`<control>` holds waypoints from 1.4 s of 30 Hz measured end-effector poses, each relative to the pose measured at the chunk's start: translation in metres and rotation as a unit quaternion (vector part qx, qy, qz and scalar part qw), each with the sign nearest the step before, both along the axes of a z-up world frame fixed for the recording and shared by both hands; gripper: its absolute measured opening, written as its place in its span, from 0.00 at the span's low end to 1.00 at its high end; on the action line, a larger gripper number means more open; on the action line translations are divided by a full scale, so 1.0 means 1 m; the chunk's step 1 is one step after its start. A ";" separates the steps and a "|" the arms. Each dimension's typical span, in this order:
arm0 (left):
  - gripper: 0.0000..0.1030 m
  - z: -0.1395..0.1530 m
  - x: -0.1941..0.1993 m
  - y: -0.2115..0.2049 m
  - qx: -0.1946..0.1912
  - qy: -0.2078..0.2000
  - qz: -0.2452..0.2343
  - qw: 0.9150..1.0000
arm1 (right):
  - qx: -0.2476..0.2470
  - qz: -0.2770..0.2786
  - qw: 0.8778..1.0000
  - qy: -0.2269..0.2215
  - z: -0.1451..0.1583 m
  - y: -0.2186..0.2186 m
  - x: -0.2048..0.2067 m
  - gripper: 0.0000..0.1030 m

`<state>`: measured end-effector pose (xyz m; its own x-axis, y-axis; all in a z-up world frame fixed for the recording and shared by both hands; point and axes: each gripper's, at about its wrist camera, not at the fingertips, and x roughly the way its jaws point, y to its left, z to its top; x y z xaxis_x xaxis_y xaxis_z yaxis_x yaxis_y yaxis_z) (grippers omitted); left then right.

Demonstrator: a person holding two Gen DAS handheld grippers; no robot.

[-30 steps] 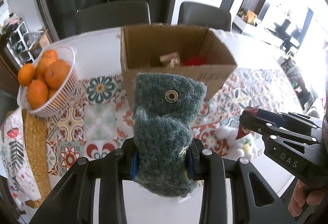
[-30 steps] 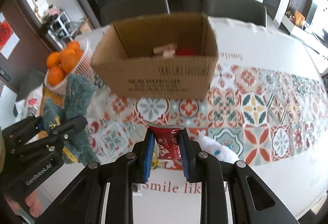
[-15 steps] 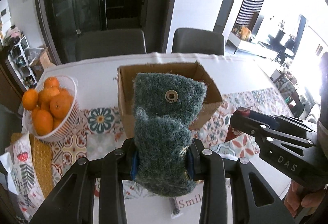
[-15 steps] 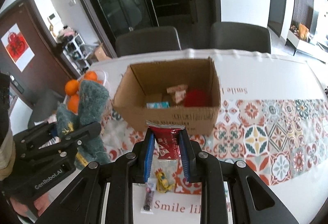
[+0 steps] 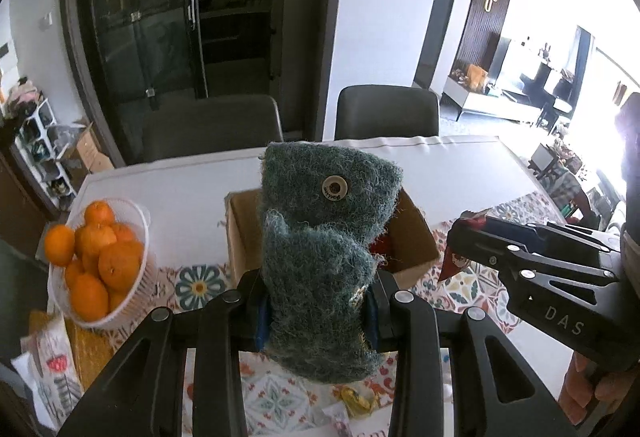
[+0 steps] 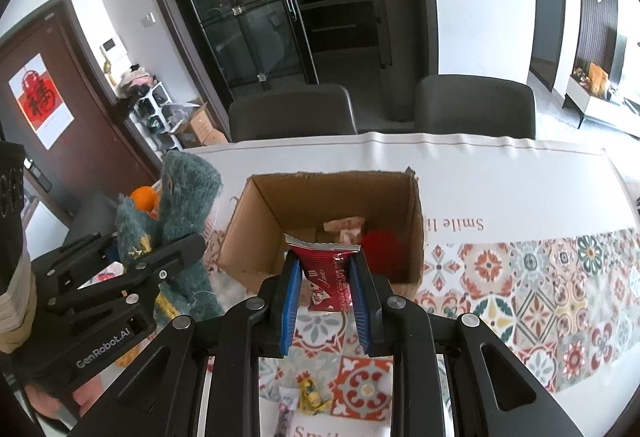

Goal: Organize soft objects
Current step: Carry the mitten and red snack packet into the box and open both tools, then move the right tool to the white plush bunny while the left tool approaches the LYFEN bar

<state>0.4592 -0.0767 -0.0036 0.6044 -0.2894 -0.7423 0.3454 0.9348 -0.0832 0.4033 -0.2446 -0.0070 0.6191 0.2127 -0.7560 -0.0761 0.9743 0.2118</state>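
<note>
My left gripper (image 5: 316, 311) is shut on a fuzzy dark green glove (image 5: 324, 237) with a round button, held high above the table; it also shows in the right wrist view (image 6: 176, 221). My right gripper (image 6: 325, 297) is shut on a red snack packet (image 6: 326, 275), held just in front of and above the open cardboard box (image 6: 256, 233). The box also shows in the left wrist view (image 5: 412, 233), mostly hidden behind the glove. Inside it lie a red soft ball (image 6: 386, 245) and small packets (image 6: 344, 227).
A white basket of oranges (image 5: 96, 261) stands left of the box. A yellow candy (image 6: 310, 393) and a small dark wrapper (image 6: 286, 411) lie on the patterned table runner (image 6: 520, 293). Two grey chairs (image 6: 472, 105) stand behind the table.
Both grippers have risen and pulled back from the table with their loads; the box now looks smaller and lower, and its inside shows more from above.
</note>
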 end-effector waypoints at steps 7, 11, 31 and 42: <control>0.34 -0.011 0.039 -0.009 0.024 -0.004 -0.011 1.000 | 0.001 0.006 1.000 0.010 -0.008 -0.006 0.035 0.25; 0.34 -0.024 0.056 -0.013 0.037 0.004 -0.014 0.999 | 0.000 0.010 1.000 0.025 -0.020 -0.007 0.056 0.25; 0.66 -0.117 0.108 -0.048 0.123 0.108 -0.044 0.986 | 0.015 0.006 0.992 0.126 -0.111 -0.021 0.113 0.35; 0.74 -0.088 0.072 -0.030 0.094 0.080 0.014 0.992 | -0.022 -0.048 0.995 0.090 -0.083 -0.034 0.082 0.56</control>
